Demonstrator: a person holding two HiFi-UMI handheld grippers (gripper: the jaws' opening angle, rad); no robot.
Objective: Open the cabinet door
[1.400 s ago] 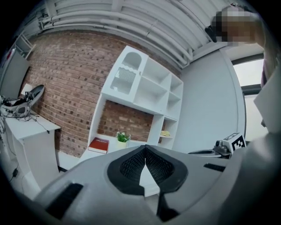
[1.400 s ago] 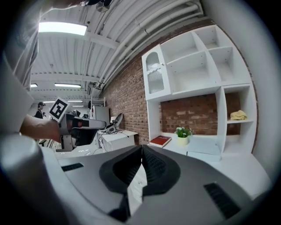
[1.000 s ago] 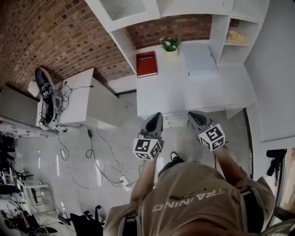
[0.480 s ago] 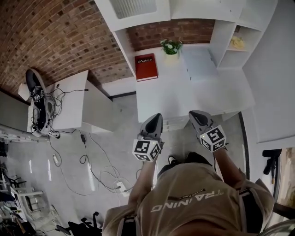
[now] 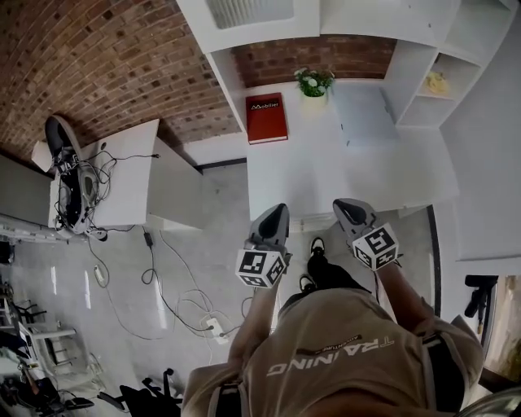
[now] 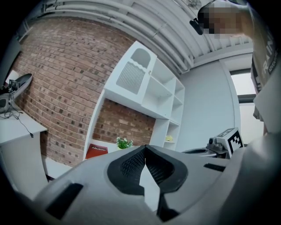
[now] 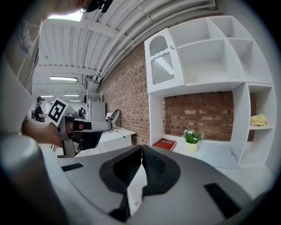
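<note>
The white wall unit's upper cabinet has an arched, louvred door [image 7: 160,61], shut, also seen in the left gripper view [image 6: 134,72] and at the top of the head view [image 5: 244,12]. Below it a white countertop [image 5: 309,175] carries a red book [image 5: 266,118] and a small potted plant [image 5: 314,82]. My left gripper [image 5: 275,213] and right gripper [image 5: 346,208] are side by side just short of the counter's front edge, well below the door. The left gripper [image 6: 145,151] and the right gripper [image 7: 141,149] each show jaws meeting at the tips, with nothing between them.
A white desk [image 5: 122,175] with tangled cables and a dark helmet-like object [image 5: 61,138] stands to the left. A power strip [image 5: 216,326] and cords lie on the floor. Open shelves on the right hold a yellow item [image 5: 438,81]. A shoe [image 5: 317,248] is under the counter edge.
Both grippers and the person have moved closer to the counter; its front edge now lies nearer the jaw tips, and a shoe has come into view. Both pairs of jaws stayed shut.
</note>
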